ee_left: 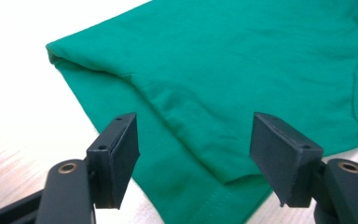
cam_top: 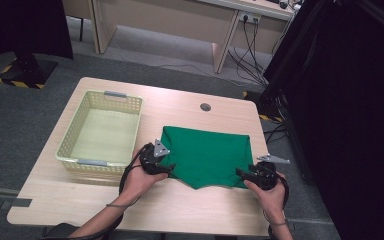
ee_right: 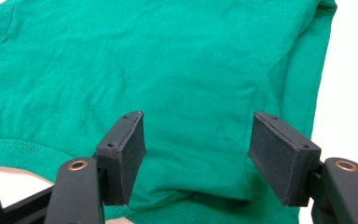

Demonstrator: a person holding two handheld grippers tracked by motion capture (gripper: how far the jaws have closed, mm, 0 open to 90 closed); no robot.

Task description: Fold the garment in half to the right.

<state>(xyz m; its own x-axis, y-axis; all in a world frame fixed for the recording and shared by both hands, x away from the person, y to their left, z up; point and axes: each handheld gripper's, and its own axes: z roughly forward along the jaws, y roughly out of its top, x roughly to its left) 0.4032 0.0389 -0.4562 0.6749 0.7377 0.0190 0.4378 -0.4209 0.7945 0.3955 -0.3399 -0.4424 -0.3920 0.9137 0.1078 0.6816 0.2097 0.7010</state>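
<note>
With both jaw pairs apart over near corners of folded green cotton shirt [cam_top: 207,155], left gripper [cam_top: 166,167], right gripper [cam_top: 245,175]: pre-grasp, needs closing on 2 corners next.

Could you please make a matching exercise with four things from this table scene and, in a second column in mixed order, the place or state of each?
Things:
1. green cloth
2. basket
3. left gripper
4. right gripper

Places or states:
A. open, at the near right corner of the cloth
B. folded, flat on the table
C. on the left part of the table, nothing in it
D. open, at the near left corner of the cloth

Pairs: 1-B, 2-C, 3-D, 4-A
</note>
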